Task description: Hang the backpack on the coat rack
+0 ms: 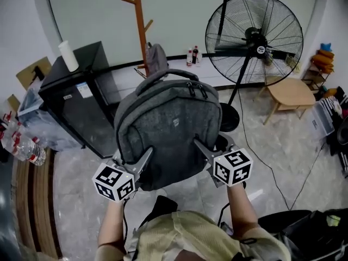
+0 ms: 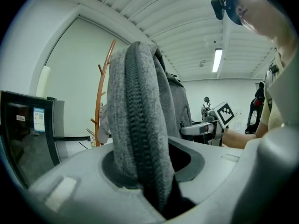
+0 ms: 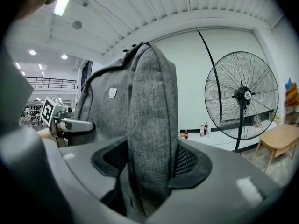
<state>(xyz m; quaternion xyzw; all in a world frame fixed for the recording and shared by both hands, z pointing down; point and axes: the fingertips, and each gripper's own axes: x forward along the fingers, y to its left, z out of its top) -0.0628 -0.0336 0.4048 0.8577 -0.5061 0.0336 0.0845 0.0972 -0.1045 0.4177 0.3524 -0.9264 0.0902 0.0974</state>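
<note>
A grey backpack [image 1: 168, 124] hangs in the air between my two grippers, its top handle arching upward and away from me. My left gripper [image 1: 142, 161] is shut on its left lower edge; in the left gripper view the zippered grey fabric [image 2: 140, 139] is pinched between the jaws. My right gripper [image 1: 202, 148] is shut on the right side, where a thick fold of the backpack [image 3: 152, 139] fills the jaws. The wooden coat rack [image 1: 140, 20] stands beyond the bag by the far wall, with a grey bag hanging on it; it also shows as the coat rack [image 2: 102, 97] in the left gripper view.
A black cabinet [image 1: 81, 91] with a white roll on top stands at the left. A large black pedestal fan [image 1: 254, 39] stands at the right, with a small wooden table [image 1: 291, 94] beside it. Water bottles [image 1: 24, 148] lie at the far left. Cables run across the floor.
</note>
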